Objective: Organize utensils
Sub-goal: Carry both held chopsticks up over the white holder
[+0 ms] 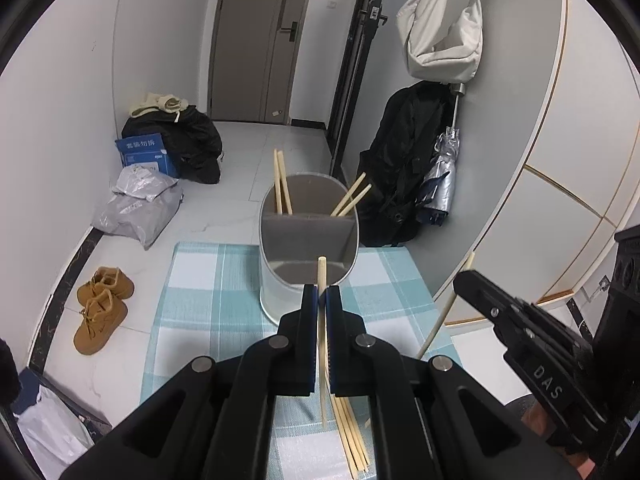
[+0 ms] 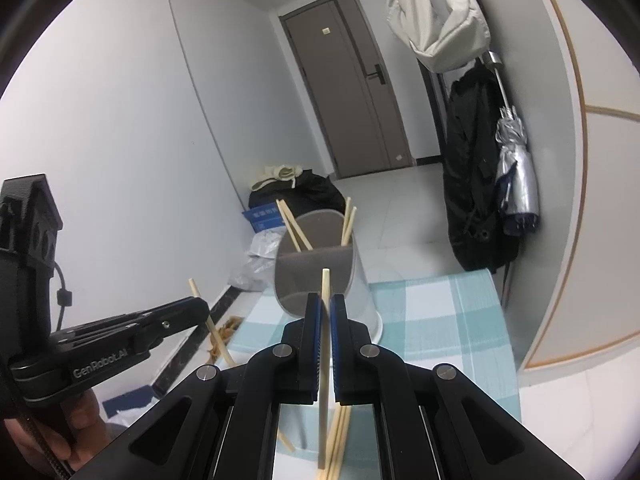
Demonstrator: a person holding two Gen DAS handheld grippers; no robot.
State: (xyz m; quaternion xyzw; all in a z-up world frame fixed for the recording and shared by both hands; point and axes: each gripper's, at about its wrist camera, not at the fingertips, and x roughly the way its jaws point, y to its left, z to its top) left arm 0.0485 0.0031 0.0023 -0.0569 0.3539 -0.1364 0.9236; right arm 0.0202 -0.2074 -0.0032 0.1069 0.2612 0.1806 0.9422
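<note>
In each hand I carry a hand-held gripper, and each one is clamped on a single wooden chopstick. In the left wrist view my left hand-held gripper (image 1: 321,294) pinches its chopstick (image 1: 322,276) somewhere along the middle of its length, the blunt end poking up past the pads at frame centre and the rest hanging below the jaws. The right hand-held gripper (image 2: 325,302) holds its chopstick (image 2: 325,280) the same way, near upright.

I judge these sticks light, stiff and smooth, so they could pivot or slide in a narrow pinch; a hold nearer the middle than an end should keep them steady.

The utensil holder (image 1: 308,240), a pale divided tub, stands on the checked tabletop (image 1: 200,280) just beyond both tips, at mid-frame. Its far compartment already carries two pairs of chopsticks (image 1: 280,184) leaning outward; the near compartment looks empty. More loose chopsticks (image 1: 352,432) lie on the cloth under my left jaws, at bottom centre.
</note>
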